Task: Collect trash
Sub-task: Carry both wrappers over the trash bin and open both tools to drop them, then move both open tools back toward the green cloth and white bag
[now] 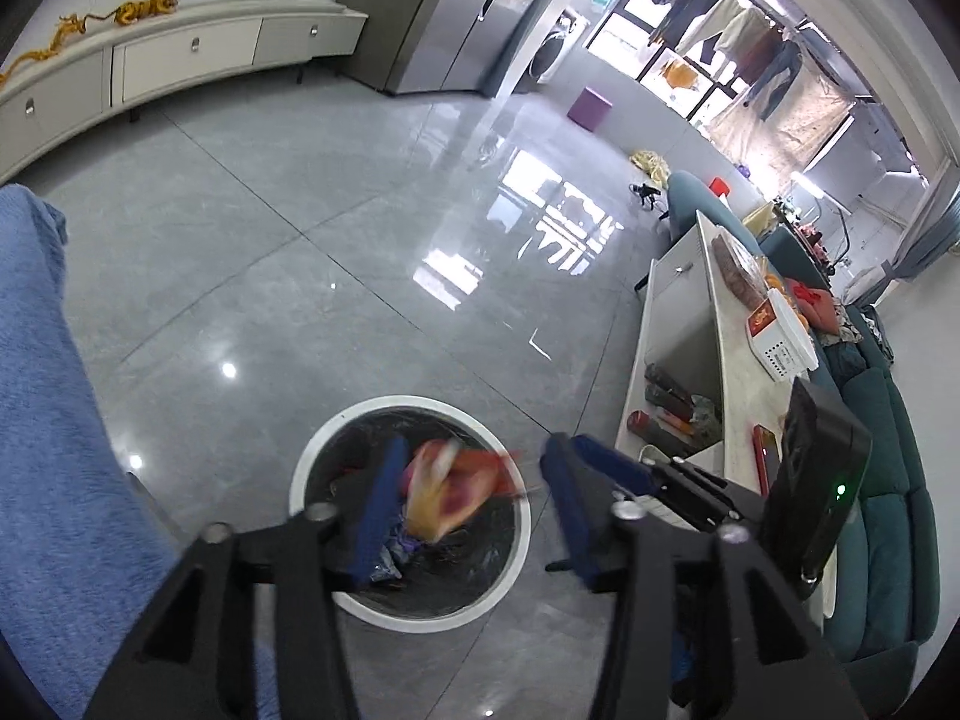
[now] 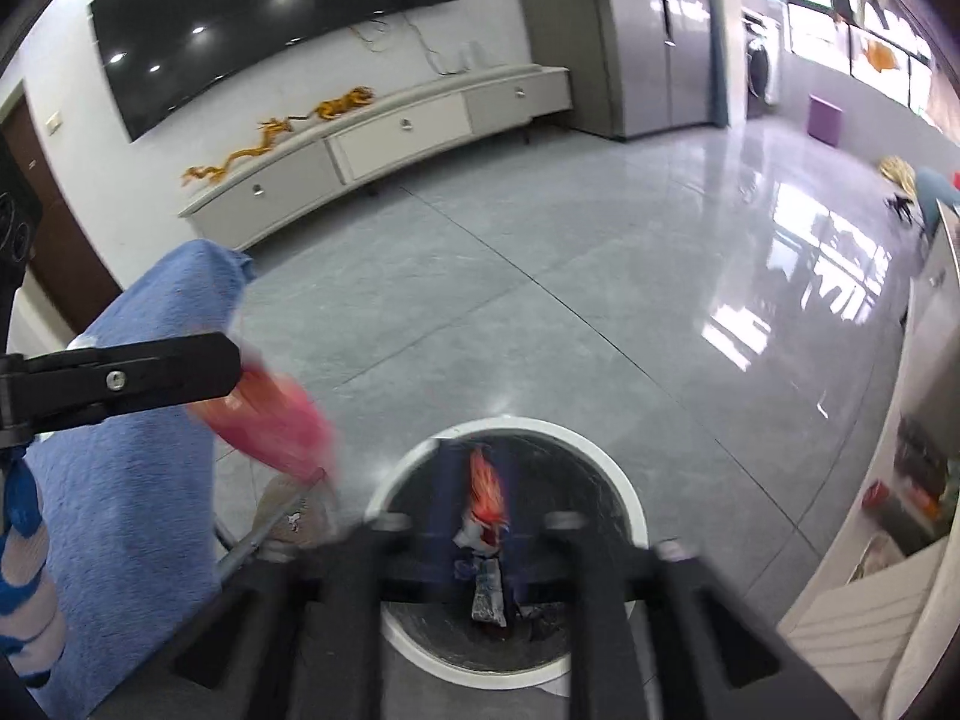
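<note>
Over the white-rimmed bin point(image 1: 312, 450) on the grey floor point(image 1: 300, 240), the left claw point(image 1: 468, 504) stands released, its red-and-yellow wrapper point(image 1: 444, 492) dropping free. The right claw point(image 2: 480, 516), parted, has an orange-red wrapper point(image 2: 486, 498) between its fingers. Next: back to the worktop point(image 1: 729, 372), likely.

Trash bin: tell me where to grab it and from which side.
Grip the white rim of the trash bin from straight above, one finger inside and one outside. It stands upright on the floor, its mouth open and its rim bare. The walls curve too widely for a side grip.
</note>
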`<state>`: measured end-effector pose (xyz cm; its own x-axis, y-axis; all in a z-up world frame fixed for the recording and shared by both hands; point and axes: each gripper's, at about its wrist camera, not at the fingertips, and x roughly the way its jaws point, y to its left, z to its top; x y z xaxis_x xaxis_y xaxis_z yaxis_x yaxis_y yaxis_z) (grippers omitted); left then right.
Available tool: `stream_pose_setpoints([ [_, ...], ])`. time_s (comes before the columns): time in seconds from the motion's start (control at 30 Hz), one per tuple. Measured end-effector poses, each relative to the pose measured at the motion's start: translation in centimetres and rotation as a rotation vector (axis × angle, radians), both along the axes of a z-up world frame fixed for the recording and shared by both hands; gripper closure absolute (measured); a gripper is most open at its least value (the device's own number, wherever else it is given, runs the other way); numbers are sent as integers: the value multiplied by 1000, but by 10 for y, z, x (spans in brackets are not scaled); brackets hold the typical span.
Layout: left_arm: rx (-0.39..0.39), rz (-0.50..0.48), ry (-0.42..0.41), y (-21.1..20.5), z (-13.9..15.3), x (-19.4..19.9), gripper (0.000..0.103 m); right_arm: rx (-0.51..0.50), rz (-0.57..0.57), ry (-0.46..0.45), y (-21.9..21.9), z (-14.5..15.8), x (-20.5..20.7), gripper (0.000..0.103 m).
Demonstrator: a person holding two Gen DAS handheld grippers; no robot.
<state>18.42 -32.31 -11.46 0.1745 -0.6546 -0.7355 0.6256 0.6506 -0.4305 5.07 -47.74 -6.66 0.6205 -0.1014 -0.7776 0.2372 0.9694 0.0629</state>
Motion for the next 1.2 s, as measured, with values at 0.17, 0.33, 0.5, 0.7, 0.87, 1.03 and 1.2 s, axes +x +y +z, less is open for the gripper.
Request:
stream_pose_setpoints([
  [0.17,15,-9,5,-9,-6,-5,49,16,-51,-6,-12,-1,-13,60],
  [0.33,37,27,-48,5,2,-15,49,29,-78,-26,-14,7,-22,60],
  [0.5,65,114,-150,31,20,-28,49,39,-89,-71,-9,23,-28,60],
  [0.7,82,289,-279,78,43,-45,38,37,-70,-122,9,46,-37,52],
  [0.87,94,399,-360,115,61,-61,37,37,-48,-176,33,67,-41,47],
  [1.03,94,491,-434,153,76,-79,37,35,-18,-216,58,85,-45,42],
  [1.2,82,565,-496,186,94,-97,35,22,13,-240,84,99,-47,37],
])
